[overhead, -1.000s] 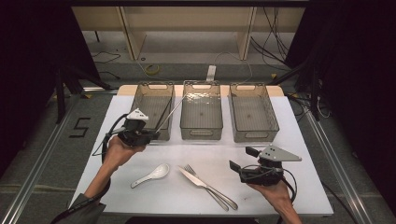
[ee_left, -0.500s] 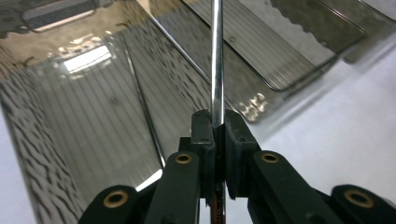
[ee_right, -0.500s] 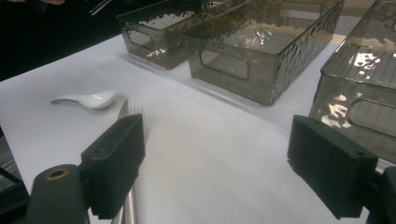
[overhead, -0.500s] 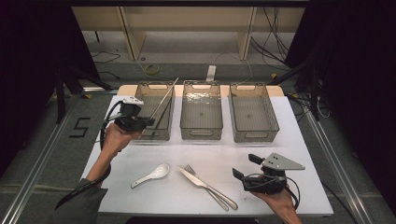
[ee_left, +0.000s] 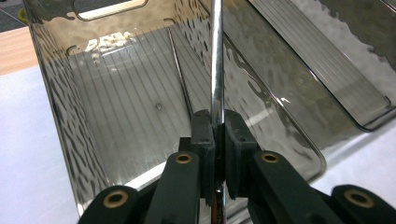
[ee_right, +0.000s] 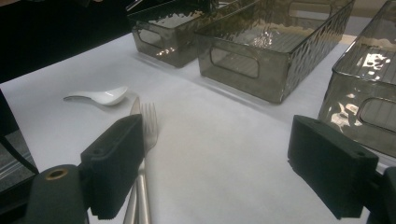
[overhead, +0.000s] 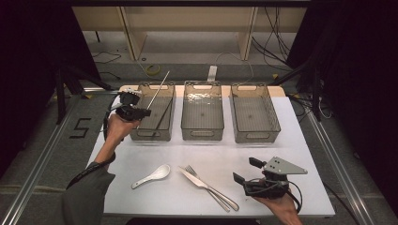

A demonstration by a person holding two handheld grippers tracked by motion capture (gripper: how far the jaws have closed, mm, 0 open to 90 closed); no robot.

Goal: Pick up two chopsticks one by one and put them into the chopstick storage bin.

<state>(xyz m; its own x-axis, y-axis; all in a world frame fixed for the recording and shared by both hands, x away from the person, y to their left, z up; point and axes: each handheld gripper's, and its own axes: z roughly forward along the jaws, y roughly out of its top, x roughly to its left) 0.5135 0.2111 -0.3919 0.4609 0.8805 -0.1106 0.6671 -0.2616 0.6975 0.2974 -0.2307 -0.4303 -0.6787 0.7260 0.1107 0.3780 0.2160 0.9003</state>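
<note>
One metal chopstick (overhead: 158, 88) is pinched by the left hand-held gripper (overhead: 133, 111) over the upper-left bin (overhead: 141, 133); it should be lowered flat beside the chopstick already inside (ee_left: 181, 84) before being released.

A white spoon (overhead: 152, 176) lies on the white tabletop (overhead: 141, 154), well apart from the bins. Just beside it, to the right, a fork (overhead: 199, 180) and a knife (overhead: 209, 190) lie together, slanted. Behind them stand the middle bin (overhead: 202, 133) and the right bin (overhead: 256, 136), side by side.
</note>
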